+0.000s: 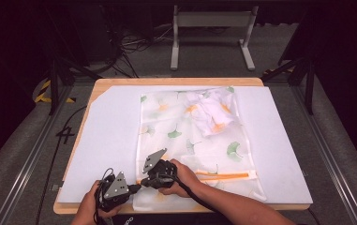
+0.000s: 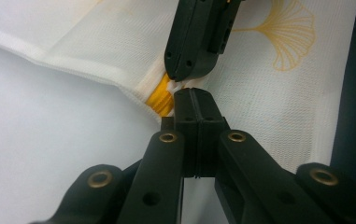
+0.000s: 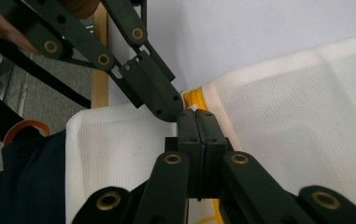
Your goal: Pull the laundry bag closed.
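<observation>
A white mesh laundry bag (image 1: 190, 136) printed with ginkgo leaves lies flat on the mat, a crumpled white garment (image 1: 211, 110) inside its far end. An orange zipper (image 1: 223, 176) runs along its near edge. Both grippers meet at the zipper's left end. My left gripper (image 2: 195, 95) is shut on the bag's corner right beside the orange zipper end (image 2: 159, 95). My right gripper (image 3: 196, 116) is shut on the zipper (image 3: 193, 98), tip to tip with the left gripper's fingers (image 3: 152, 88). In the high view the left gripper (image 1: 136, 187) and the right gripper (image 1: 143, 180) nearly touch.
The bag rests on a white foam mat (image 1: 110, 131) covering a wooden table (image 1: 176, 81). The person's hands and forearms come in at the table's near edge. Beyond the table are a white stand (image 1: 211, 33), cables and dark tripod legs on grey floor.
</observation>
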Tool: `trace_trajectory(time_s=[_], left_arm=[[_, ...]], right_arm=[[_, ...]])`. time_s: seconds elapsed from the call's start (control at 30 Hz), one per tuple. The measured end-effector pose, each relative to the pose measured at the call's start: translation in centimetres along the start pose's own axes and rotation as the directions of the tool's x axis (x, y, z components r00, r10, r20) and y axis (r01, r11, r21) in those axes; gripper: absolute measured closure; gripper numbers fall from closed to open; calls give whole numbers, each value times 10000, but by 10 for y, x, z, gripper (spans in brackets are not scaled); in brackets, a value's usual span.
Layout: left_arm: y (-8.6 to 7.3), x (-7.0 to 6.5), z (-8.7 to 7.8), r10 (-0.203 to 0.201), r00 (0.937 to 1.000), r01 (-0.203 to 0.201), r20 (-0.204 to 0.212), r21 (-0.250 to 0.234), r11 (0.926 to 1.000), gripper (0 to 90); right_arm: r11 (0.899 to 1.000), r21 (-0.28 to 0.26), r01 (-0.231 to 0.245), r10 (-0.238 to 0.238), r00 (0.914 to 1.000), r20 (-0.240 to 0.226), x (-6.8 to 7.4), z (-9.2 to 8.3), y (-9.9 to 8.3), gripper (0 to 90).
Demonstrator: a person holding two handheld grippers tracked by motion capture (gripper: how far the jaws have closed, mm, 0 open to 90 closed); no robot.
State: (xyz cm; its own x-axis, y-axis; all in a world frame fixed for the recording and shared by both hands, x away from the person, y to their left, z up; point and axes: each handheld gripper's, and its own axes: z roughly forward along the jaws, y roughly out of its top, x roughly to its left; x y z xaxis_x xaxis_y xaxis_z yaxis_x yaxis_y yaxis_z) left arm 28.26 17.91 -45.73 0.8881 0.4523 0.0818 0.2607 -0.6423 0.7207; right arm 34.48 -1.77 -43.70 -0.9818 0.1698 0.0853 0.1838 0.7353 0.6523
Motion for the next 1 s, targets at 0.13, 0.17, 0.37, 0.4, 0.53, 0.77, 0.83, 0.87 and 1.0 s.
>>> trace_trajectory(time_s=[0.13,0.17,0.37,0.4,0.53,0.77,0.83,0.87,1.0], left_arm=[[-1,1,0,-42,10000,42,58,-74,10000,900],[-1,1,0,-70,10000,71,61,-81,9999,900],[-1,1,0,-94,9999,95,72,-57,9999,900],[-1,1,0,-102,9999,103,78,-57,9999,900],[-2,2,0,-144,9998,146,144,-102,9998,900],[-2,3,0,-247,9995,250,197,-128,9996,900],[-3,4,0,-301,9992,305,247,-156,9994,900],[-2,4,0,-296,9992,300,262,-140,9995,900],[-3,4,0,-292,9992,296,267,-152,9994,900]], right_arm=[[9999,96,121,-121,9999,31,0,-1,-1,900],[9999,115,117,-117,9999,19,0,-2,-1,900],[9980,444,452,-460,9988,175,2,-3,-1,900],[9972,526,538,-549,9983,205,2,-3,-1,900],[9947,710,738,-761,9966,301,3,-6,0,900],[9940,782,760,-789,9962,357,3,-8,-1,900],[9944,785,713,-728,9972,162,3,-7,-1,900],[9942,778,739,-752,9971,134,3,-6,-1,900],[9955,744,578,-586,9983,81,2,-4,1,900]])
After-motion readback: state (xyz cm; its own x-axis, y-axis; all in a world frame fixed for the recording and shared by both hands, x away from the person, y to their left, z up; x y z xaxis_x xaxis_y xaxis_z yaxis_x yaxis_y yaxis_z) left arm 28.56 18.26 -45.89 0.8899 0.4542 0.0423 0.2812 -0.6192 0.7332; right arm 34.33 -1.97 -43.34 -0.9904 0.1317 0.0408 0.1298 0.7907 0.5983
